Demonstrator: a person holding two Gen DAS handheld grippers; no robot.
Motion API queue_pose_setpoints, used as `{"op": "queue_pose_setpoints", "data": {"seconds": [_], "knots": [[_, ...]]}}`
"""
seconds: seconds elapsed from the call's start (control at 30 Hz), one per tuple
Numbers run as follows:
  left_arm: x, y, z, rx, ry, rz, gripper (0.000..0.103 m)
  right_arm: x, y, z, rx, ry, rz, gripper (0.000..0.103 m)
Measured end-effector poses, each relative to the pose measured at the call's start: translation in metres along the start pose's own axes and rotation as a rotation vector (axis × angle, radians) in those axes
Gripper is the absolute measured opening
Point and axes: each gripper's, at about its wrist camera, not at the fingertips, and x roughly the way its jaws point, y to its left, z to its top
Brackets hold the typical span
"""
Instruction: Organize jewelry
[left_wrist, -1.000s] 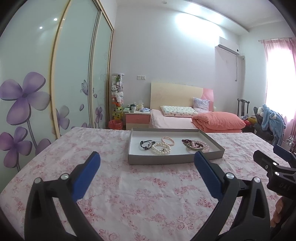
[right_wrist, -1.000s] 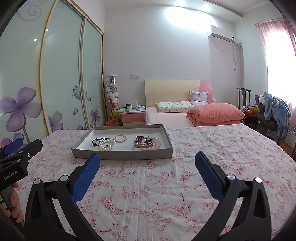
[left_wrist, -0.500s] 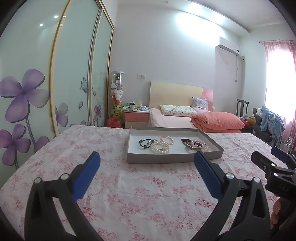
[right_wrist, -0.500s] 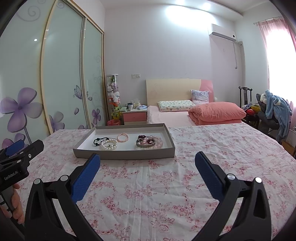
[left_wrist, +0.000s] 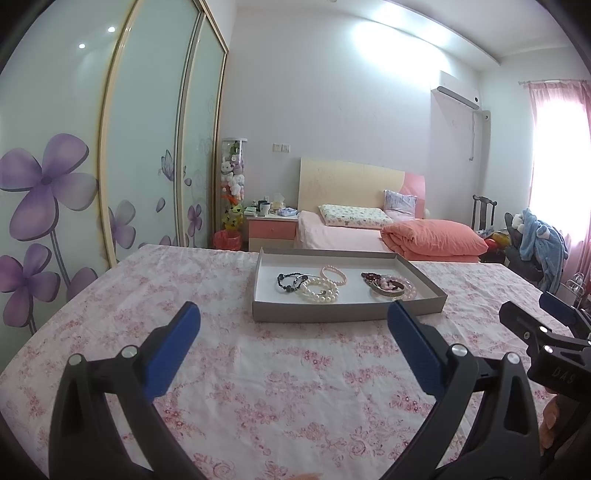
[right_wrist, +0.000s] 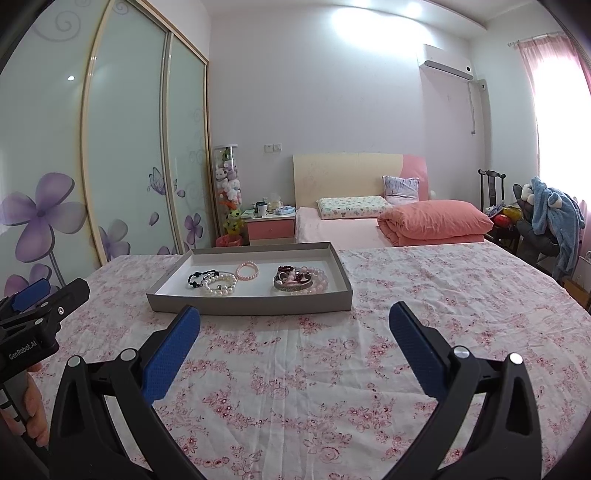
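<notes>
Bracelets (right_wrist: 300, 279) in two clusters inside grey tray (right_wrist: 251, 307)

Each gripper is a black plastic frame with triangular cut-outs and round silver screws at the joints. The left gripper (left_wrist: 293, 321) and the right gripper (right_wrist: 294, 321) carry blue textured pads (left_wrist: 173, 354) on their fingers. At the left edge of the right wrist view, white lettering reads "GenRobot.AI"; at the right edge of the left wrist view, "DAS".
</notes>
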Motion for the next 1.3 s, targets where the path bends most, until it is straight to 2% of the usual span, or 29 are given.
{"op": "queue_pose_setpoints", "data": {"seconds": [1.3], "knots": [[0.0018,-0.0009,0.0000,-0.002,0.009,-0.009,0.099,0.0015,0.0034,-0.0068,0.001,0.009,0.004,0.101]]}}
